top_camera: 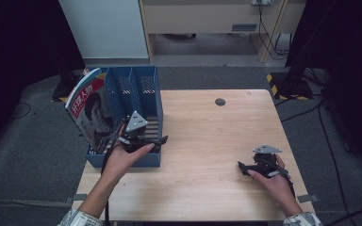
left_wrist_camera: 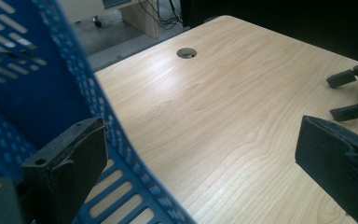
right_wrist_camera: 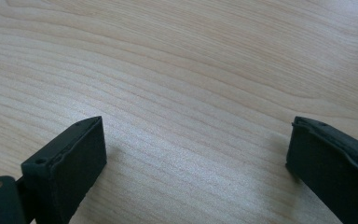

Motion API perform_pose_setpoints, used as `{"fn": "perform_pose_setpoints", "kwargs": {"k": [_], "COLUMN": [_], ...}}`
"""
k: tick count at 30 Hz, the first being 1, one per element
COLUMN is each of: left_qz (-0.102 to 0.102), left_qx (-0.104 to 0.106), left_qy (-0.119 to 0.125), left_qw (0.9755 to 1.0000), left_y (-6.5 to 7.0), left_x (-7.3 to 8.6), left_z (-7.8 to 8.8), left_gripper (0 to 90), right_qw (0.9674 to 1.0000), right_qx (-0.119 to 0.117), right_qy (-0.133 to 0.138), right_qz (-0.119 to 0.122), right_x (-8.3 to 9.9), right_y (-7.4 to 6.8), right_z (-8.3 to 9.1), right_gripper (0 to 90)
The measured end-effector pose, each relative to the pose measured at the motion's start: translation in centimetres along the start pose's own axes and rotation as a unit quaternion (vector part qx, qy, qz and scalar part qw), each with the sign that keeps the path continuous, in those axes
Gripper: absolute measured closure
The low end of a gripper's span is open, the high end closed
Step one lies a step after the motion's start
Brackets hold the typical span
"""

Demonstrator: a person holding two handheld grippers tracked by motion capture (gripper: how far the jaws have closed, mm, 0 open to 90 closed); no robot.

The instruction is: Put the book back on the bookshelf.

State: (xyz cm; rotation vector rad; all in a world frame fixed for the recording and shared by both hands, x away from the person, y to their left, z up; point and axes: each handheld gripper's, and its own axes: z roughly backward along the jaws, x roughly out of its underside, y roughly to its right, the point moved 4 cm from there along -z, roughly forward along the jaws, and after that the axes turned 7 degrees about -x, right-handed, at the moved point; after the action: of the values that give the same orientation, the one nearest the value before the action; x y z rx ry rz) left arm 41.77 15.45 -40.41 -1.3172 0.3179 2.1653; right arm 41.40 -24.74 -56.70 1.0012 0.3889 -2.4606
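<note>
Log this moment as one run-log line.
left hand-held gripper: open, jaws astride blue file rack wall | right hand-held gripper: open, nothing between jaws, over table | magazine: in rack's left compartment

Wood table (top_camera: 202, 136) w/ blue file rack (top_camera: 136, 89) at left edge.

One table (top_camera: 207, 141) is showing, with one round hole (top_camera: 220, 101) in its top. One blue rack (top_camera: 136, 89) is standing on it, showing three slots. One magazine (top_camera: 90, 110) is leaning in the leftmost slot. Two grippers are showing: the left gripper (top_camera: 143, 140) and the right gripper (top_camera: 250, 167), each showing two jaws. Two hands are holding them, one gripper each. Two grey plates are sitting on top, one per gripper.
</note>
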Motion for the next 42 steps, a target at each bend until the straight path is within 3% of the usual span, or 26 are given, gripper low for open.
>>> {"fn": "perform_pose_setpoints", "kwargs": {"k": [9,25,42], "left_qz": [-0.015,-0.018,-0.037], "left_qx": [0.024,0.043,0.073], "left_qy": [-0.012,-0.029,-0.072], "left_qw": [0.9995,0.9985,0.9941], "left_y": [2.9,5.6,9.8], "left_x": [-0.4,0.1,1.5], "left_z": [-1.3,-3.7,-8.2], "left_gripper": [1.8,2.1,2.5], "right_qw": [1.0000,1.0000,1.0000], "right_qx": [0.000,0.003,0.000], "right_qy": [0.000,0.002,0.000], "right_qz": [0.000,0.000,0.000], "right_x": [0.0,0.1,0.1], "right_y": [0.0,-0.1,-0.1], "right_z": [0.0,0.0,0.1], "right_gripper": [5.1,5.0,4.6]}}
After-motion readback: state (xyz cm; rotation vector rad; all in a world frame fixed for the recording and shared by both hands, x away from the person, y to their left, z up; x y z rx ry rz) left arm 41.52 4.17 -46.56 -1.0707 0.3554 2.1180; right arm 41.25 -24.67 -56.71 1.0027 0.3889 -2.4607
